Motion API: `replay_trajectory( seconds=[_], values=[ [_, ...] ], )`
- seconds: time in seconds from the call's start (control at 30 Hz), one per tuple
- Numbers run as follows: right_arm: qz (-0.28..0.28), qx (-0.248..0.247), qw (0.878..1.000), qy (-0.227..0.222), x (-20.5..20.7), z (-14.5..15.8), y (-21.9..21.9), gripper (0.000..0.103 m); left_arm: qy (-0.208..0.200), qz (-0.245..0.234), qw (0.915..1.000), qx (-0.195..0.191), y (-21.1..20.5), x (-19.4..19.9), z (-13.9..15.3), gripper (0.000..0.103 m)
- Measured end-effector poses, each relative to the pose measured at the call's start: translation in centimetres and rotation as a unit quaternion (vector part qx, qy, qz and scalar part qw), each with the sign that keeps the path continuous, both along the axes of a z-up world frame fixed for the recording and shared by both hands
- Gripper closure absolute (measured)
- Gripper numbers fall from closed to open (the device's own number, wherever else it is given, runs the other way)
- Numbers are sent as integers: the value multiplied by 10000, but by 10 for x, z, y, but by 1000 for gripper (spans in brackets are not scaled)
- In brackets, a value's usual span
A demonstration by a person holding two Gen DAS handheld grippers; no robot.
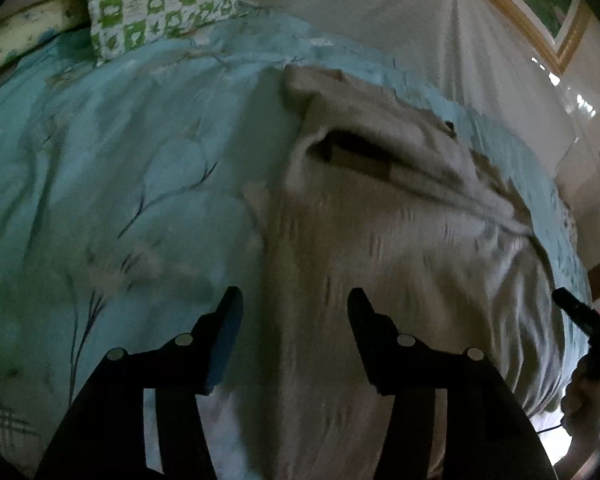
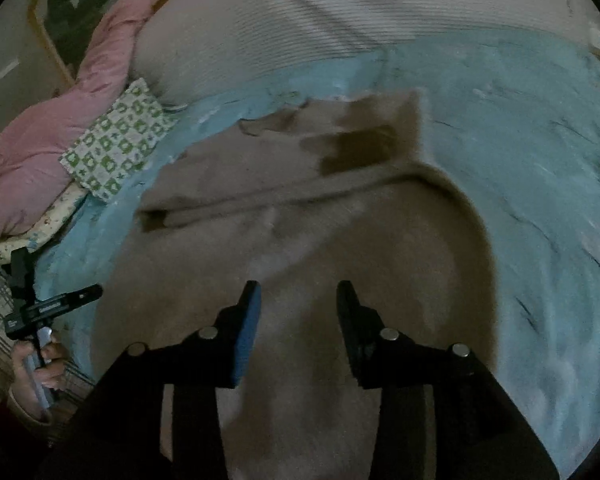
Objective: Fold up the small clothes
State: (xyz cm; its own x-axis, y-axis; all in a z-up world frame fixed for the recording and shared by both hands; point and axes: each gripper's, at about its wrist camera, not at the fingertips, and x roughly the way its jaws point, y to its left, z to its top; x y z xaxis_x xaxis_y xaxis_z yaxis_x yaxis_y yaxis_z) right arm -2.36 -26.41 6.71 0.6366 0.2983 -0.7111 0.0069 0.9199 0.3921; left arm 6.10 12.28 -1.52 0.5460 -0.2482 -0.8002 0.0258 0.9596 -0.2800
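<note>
- Left wrist view: the left gripper (image 1: 296,300) hangs over the bed with its jaws spread apart and nothing between them; the left finger sits above the teal quilt (image 1: 120,168), the right finger above the beige garment (image 1: 380,240).
- Right wrist view: the right gripper (image 2: 298,294) is also parted and empty, both fingers poised over the garment (image 2: 300,232), which lies spread on the quilt (image 2: 520,160) ahead of and beneath the tongs.
- At the far left of this view the person's left hand (image 2: 36,368) grips the handle of the other tool; in the left wrist view the right hand (image 1: 584,400) shows at the far right edge, partly cut off.
- Motion blur smears the garment in both views, so its kind and its dark patch near the far end are hard to make out.
- A green-checked pillow (image 1: 160,0) lies ahead and left of the left tongs; a pink blanket (image 2: 60,120) is bunched far left of the right ones.
- No writing is readable.
</note>
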Motion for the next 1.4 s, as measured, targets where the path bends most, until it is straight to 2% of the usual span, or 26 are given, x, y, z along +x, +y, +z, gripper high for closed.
replay_trajectory(
  seconds=[0.23,0.63,0.87,0.97,1.0,1.03,1.07,1.1,1.13,1.27,1.33,1.4],
  values=[
    [-434,112,9989,112,-53,-5,-28,62,107,-73,9999,-26,5,-48,-15,40],
    [-457,224,9985,222,-112,-11,-47,61,205,-422,9988,150,-5,-105,-34,34],
    [-2,230,9992,312,-143,-25,-42,58,462,-777,9943,-558,0,-117,-58,32],
    [175,224,9987,422,-152,-33,-40,58,477,-932,9927,-600,0,-117,-60,32],
    [218,201,9985,471,-155,-36,-39,57,470,-1001,9922,-583,-1,-118,-60,36],
    [241,180,9982,518,-157,-39,-39,56,452,-1027,9923,-534,-3,-120,-60,52],
    [239,172,9980,561,-159,-41,-37,56,435,-1090,9919,-483,-5,-122,-61,63],
    [240,170,9976,620,-159,-43,-38,56,444,-1174,9909,-492,-7,-122,-62,81],
    [240,167,9973,679,-160,-46,-39,55,465,-1267,9893,-551,-7,-123,-63,84],
    [364,236,9959,790,-161,-56,-38,55,431,-1409,9877,-526,-9,-123,-64,83],
    [454,300,9949,848,-158,-63,-37,55,513,-1550,9851,-533,-14,-121,-67,62],
    [559,385,9936,899,-154,-71,-32,55,591,-1711,9820,-540,-20,-121,-71,54]
  ],
)
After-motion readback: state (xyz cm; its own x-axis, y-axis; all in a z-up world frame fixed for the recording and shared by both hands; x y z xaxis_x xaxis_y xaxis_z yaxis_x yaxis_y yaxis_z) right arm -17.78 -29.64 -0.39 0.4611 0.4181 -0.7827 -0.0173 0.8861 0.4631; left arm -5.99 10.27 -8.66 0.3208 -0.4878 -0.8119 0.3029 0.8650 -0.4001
